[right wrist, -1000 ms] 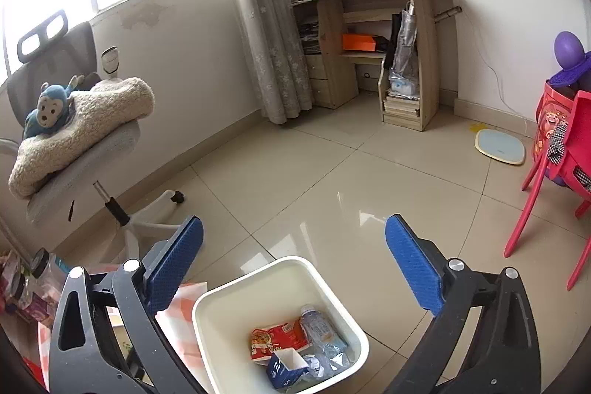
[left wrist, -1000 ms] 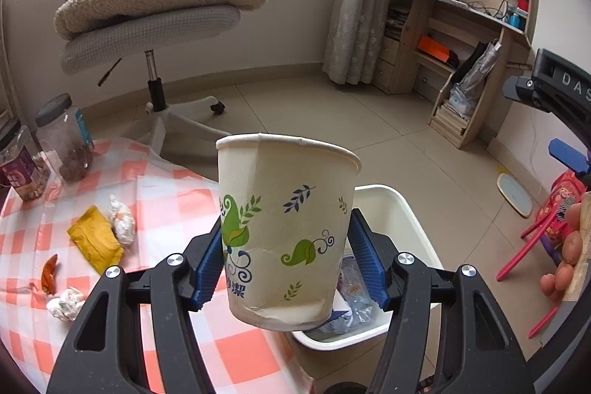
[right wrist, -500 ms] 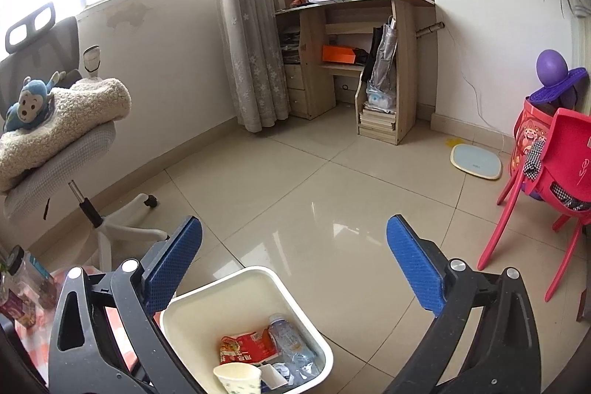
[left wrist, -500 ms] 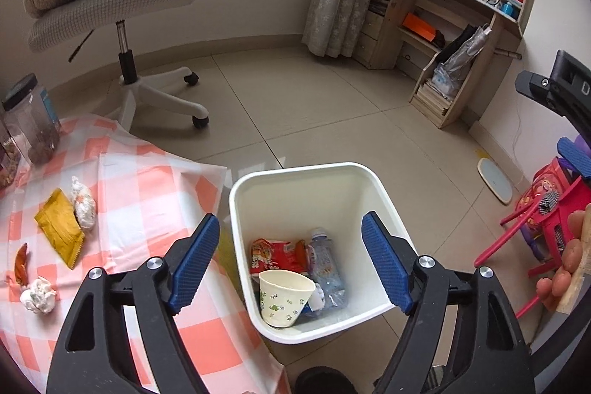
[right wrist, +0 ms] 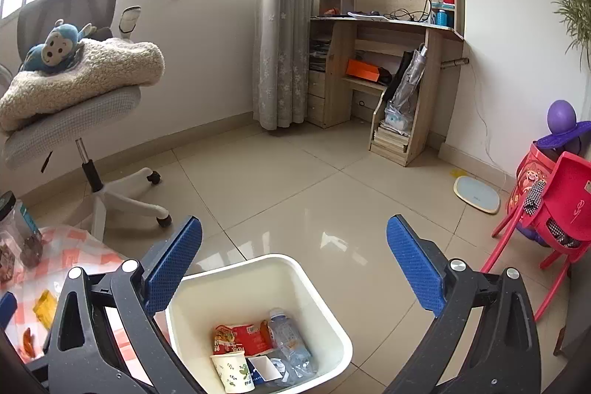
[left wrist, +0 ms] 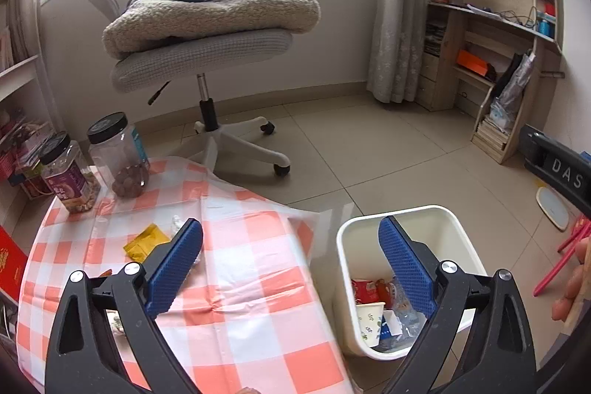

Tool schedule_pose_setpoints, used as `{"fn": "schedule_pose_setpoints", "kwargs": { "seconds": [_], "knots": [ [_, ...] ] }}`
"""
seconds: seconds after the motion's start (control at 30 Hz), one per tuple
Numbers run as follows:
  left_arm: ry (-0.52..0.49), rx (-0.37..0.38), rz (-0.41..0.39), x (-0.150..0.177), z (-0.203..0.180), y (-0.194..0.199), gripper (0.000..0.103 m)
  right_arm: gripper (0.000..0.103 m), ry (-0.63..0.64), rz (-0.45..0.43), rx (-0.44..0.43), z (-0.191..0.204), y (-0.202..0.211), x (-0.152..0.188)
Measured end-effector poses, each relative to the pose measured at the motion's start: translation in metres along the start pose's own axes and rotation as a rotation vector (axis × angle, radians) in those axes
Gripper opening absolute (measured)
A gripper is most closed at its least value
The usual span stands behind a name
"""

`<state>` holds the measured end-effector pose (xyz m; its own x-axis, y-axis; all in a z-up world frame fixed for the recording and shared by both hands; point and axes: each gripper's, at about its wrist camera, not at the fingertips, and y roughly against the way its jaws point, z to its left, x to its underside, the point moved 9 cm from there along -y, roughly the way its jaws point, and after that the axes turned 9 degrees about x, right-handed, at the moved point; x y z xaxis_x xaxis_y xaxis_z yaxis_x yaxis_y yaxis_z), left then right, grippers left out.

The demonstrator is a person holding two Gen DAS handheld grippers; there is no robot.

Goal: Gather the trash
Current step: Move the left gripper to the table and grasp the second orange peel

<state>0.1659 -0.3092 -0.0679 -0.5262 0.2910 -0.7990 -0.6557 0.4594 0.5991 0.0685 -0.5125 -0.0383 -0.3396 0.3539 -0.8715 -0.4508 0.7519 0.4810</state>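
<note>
A white trash bin (left wrist: 347, 261) stands on the floor beside the table; it also shows in the right wrist view (right wrist: 321, 298). Inside lie a paper cup (left wrist: 369, 320) (right wrist: 232, 370), a red wrapper (right wrist: 240, 338) and a plastic bottle (right wrist: 288, 338). My left gripper (left wrist: 290, 264) is open and empty above the table edge and bin. My right gripper (right wrist: 293, 268) is open and empty above the bin. On the checked tablecloth (left wrist: 240, 283) lie a yellow wrapper (left wrist: 144, 242) and a white crumpled scrap (left wrist: 176, 222).
Two jars (left wrist: 118, 154) (left wrist: 68, 174) stand at the table's far left. An office chair (left wrist: 207, 61) with a blanket and a toy monkey stands behind the table. A wooden desk (right wrist: 388, 61) is at the back right, a red child's chair (right wrist: 554, 209) at the right.
My left gripper opened and let the paper cup fall into the bin, then swung back left toward the table. My right gripper stayed open above the bin.
</note>
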Motion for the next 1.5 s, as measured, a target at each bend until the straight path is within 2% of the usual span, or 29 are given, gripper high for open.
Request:
{"fn": "schedule_pose_setpoints", "kwargs": {
  "seconds": [0.4,0.63,0.8,0.93,1.07,1.23,1.3,1.4,1.47,1.5],
  "knots": [
    [0.137,-0.110,0.014,0.011,0.094,0.017,0.096,0.096,0.187,-0.030,-0.079,0.086,0.030,0.023],
    [0.185,-0.181,0.052,0.026,0.146,0.018,0.096,0.096,0.289,-0.024,-0.139,0.141,0.049,0.043],
    [0.236,-0.251,0.147,0.049,0.195,0.007,0.096,0.096,0.343,0.004,-0.188,0.179,0.061,0.062],
    [0.283,-0.277,0.243,0.074,0.235,-0.008,0.096,0.096,0.391,0.016,-0.220,0.208,0.069,0.075],
    [0.306,-0.239,0.380,0.102,0.265,-0.032,0.096,0.096,0.446,0.025,-0.249,0.233,0.074,0.088],
    [0.299,-0.210,0.484,0.126,0.286,-0.052,0.095,0.096,0.543,0.046,-0.322,0.267,0.083,0.110],
    [0.293,-0.194,0.510,0.134,0.291,-0.058,0.092,0.096,0.592,0.061,-0.363,0.279,0.087,0.121],
    [0.295,-0.162,0.542,0.144,0.297,-0.065,0.080,0.096,0.665,0.080,-0.435,0.296,0.096,0.139],
    [0.300,-0.130,0.568,0.153,0.300,-0.069,0.065,0.096,0.711,0.088,-0.487,0.307,0.104,0.152],
    [0.303,-0.117,0.575,0.158,0.302,-0.070,0.061,0.096,0.735,0.095,-0.514,0.312,0.108,0.159]
  ]
}}
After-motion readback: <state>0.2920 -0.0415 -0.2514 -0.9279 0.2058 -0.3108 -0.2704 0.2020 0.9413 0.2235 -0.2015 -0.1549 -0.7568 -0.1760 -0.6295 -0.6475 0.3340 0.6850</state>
